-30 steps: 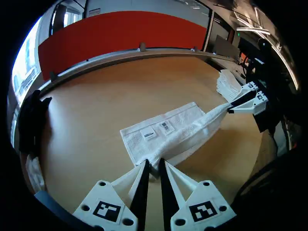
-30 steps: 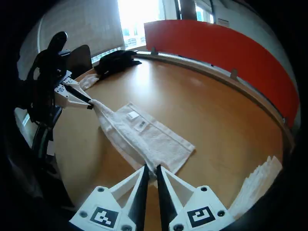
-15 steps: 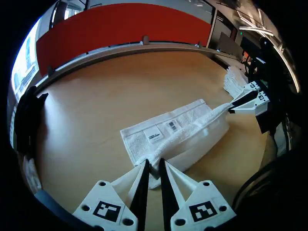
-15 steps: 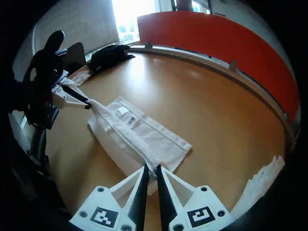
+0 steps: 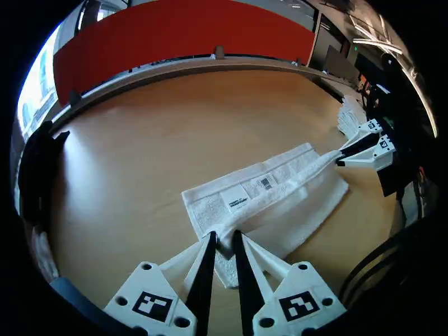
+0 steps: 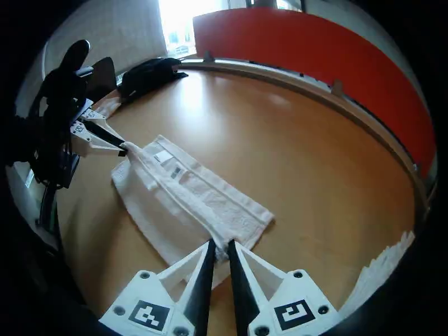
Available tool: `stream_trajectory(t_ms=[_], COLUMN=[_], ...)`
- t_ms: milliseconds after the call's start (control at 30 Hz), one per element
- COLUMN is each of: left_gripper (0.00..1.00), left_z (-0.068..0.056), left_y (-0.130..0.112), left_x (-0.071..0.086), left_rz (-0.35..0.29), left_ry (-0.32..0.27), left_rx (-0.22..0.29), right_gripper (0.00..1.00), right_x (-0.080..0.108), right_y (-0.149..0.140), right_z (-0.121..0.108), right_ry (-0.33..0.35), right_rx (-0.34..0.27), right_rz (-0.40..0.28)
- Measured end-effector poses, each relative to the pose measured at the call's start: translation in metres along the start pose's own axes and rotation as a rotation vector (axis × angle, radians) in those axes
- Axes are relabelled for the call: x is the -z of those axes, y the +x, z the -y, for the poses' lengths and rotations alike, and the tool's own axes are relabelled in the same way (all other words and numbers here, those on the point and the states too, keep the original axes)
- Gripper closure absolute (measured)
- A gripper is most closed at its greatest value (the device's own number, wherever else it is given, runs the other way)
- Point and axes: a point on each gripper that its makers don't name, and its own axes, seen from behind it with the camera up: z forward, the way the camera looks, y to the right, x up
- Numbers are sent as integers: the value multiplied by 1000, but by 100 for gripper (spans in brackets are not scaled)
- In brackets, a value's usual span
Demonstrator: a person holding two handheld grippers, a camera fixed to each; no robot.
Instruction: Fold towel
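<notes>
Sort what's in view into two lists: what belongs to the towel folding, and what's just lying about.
In the job:
- white towel, part-folded on the wooden table
- left tool and right tool, each shut on one end of its raised fold

Lying about:
- stack of white cloths at the table edge
- black item near the window
- red partition

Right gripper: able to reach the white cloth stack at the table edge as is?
Probably not yet: the right gripper is shut on the towel. The table toward the white cloth stack looks bare.
</notes>
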Motion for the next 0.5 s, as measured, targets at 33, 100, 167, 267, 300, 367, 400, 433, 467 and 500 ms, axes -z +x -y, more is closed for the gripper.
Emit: stream_trajectory(t_ms=[33,100,167,267,300,367,400,433,467,500], left_gripper=[76,75,73,70,68,66,65,64,63,61], left_z=[2,5,9,13,14,16,17,18,19,21], left_y=[1,2,3,5,5,6,6,7,7,8], left_x=[-2,-6,-10,-15,-16,-18,-19,-20,-21,-22], left_rz=[1,4,8,9,9,10,10,11,11,10], left_ry=[4,14,25,38,41,49,54,59,64,67], left_rx=[-2,-8,-13,-26,-29,-37,-40,-42,-45,-46], right_gripper=[79,76,74,73,71,66,63,58,54,49], right_x=[-1,-5,-7,-12,-13,-16,-17,-18,-19,-19], right_y=[0,-1,-2,-3,-2,-1,0,0,1,2], right_z=[-2,-4,-6,-10,-12,-16,-18,-20,-22,-24], right_ry=[-5,-13,-18,-31,-39,-56,-63,-70,-78,-86], right_rx=[0,-3,-8,-17,-19,-24,-26,-29,-31,-33], right_rz=[3,11,20,26,26,25,24,24,23,23])
